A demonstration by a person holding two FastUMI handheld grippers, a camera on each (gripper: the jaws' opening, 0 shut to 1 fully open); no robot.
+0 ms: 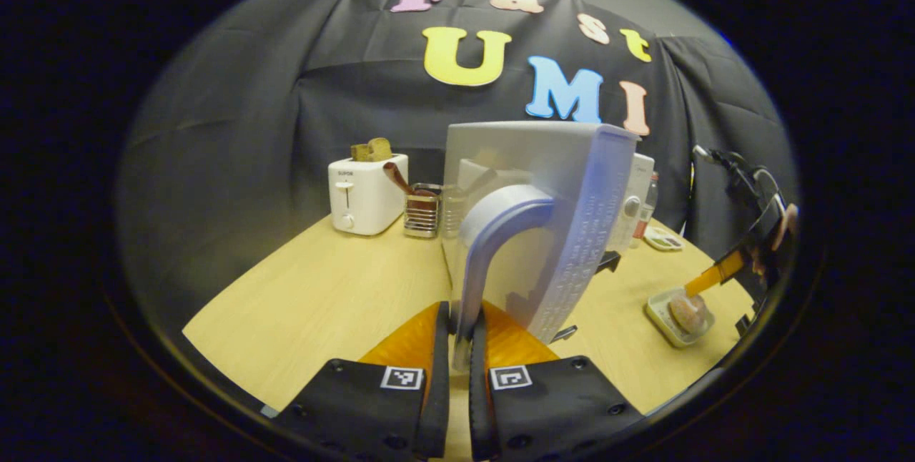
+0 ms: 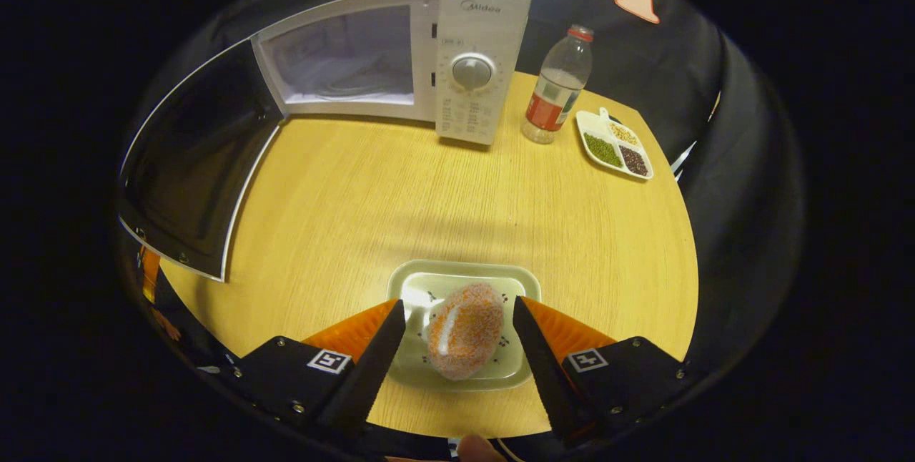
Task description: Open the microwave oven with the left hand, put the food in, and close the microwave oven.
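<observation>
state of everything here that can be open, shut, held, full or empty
microwave door: swung wide open
door handle: clamped between the fingers of the left gripper
microwave cavity: empty
right gripper: open, fingers either side of the food, not pressing it
food: lying on its tray on the table
bottle: capped, upright
toaster: bread sticking up from the slots
</observation>
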